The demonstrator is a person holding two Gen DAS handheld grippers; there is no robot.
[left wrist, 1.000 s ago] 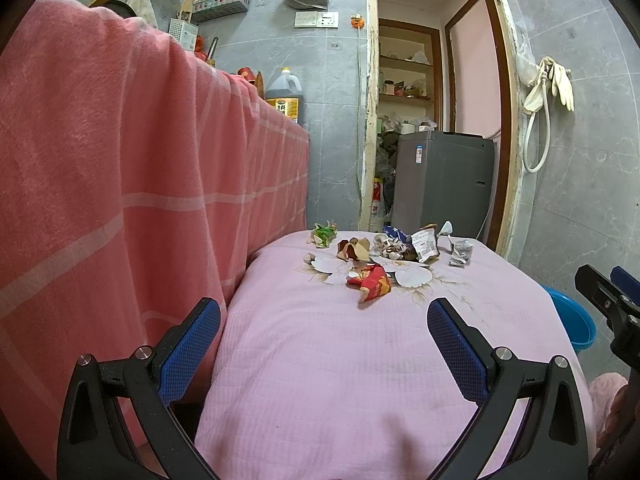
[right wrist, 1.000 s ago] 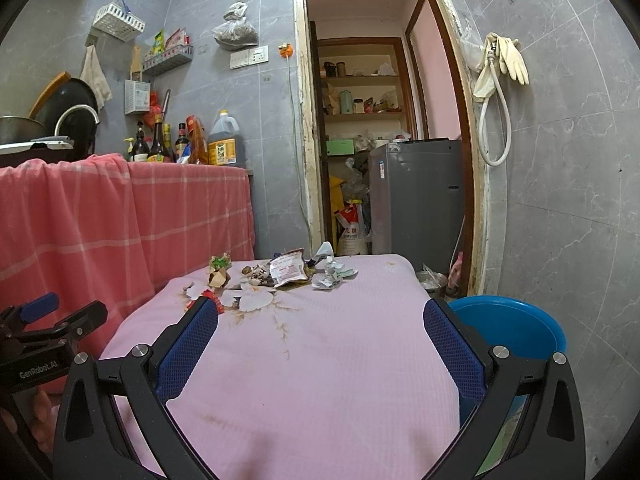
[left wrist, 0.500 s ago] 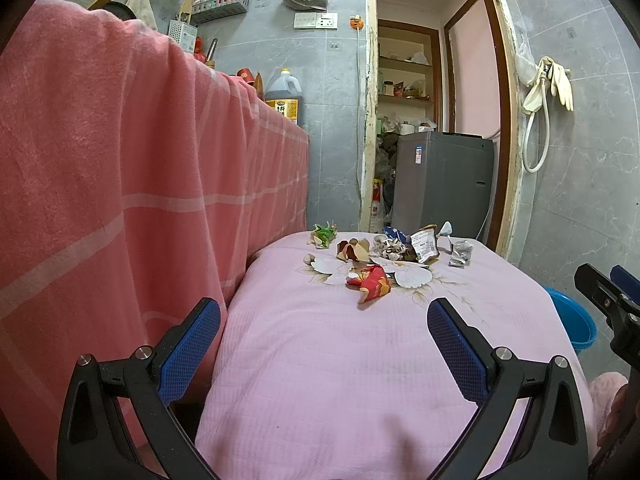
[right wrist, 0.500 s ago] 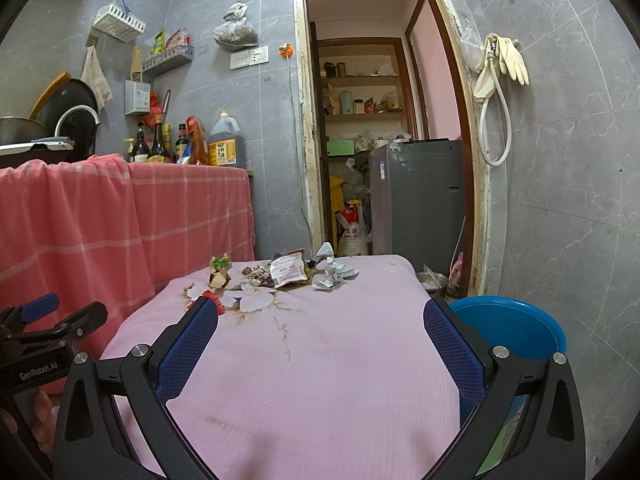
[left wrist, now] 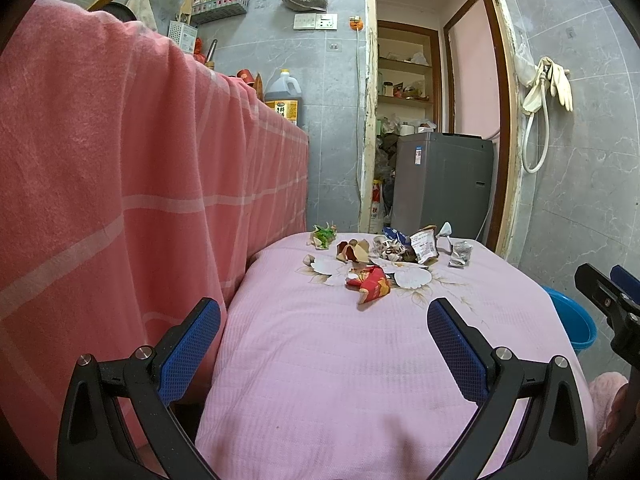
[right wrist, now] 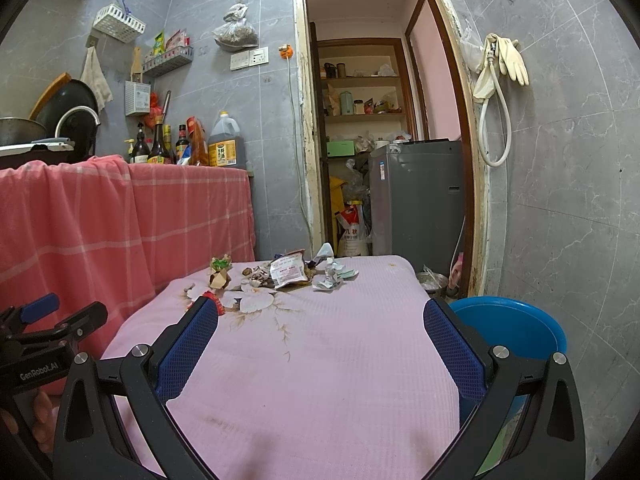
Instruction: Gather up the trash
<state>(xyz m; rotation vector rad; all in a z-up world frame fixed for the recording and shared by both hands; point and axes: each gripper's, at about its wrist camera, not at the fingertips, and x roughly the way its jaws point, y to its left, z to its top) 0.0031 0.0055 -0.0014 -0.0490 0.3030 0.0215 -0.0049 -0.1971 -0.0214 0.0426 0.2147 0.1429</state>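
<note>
Hovering level over pink table (left wrist: 360,360), left tongs (left wrist: 324,322) released, right tongs (right wrist: 320,326) released, trash (left wrist: 372,280) ahead

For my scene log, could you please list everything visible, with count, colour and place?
Table cloth: one, pink, floral print, centre.
Red wrapper: one, nearest of the trash.
Green wrapper: one, far left edge.
White packet: one, far centre.
Crumpled silver wrapper: one, far right.
Basin: one, blue, floor right of table.
Counter cloth: one, red-pink checked, left.
Oil jug: one, dark, on counter.
Washing machine: one, grey, in doorway.
Rubber gloves: cream, hung on right wall.
Left gripper: open, empty.
Right gripper: open, empty.
</note>
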